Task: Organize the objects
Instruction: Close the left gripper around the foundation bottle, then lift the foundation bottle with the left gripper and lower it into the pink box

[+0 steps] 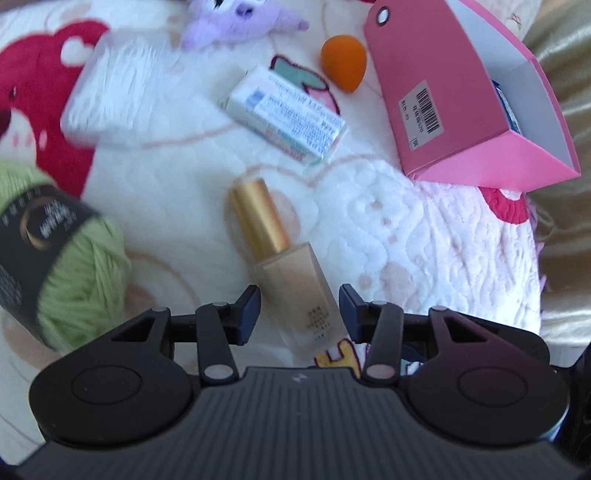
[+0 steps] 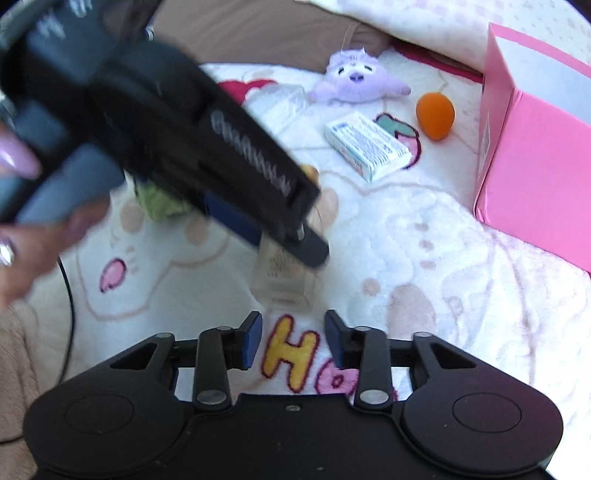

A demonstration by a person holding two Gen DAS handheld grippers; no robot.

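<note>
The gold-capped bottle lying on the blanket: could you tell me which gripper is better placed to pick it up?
Left. The left gripper is open with the bottle lying between its fingers, while the right gripper sits short of it, open over the blanket.

Right wrist view: left tongs (image 2: pixel 295 236) are motion-blurred and cover the upper part of the foundation bottle (image 2: pixel 282 280); whether they touch it is unclear, and the green yarn ball (image 2: pixel 159 201) is mostly hidden behind them. Left wrist view: clear plastic pack (image 1: pixel 114 99) is smeared, contents unreadable; yarn ball label text and carton (image 1: pixel 291 118) print illegible. Pink box (image 1: pixel 461 99) hides all but a blue-white sliver inside; plush toy (image 1: pixel 236 22) is cropped by the top edge.
</note>
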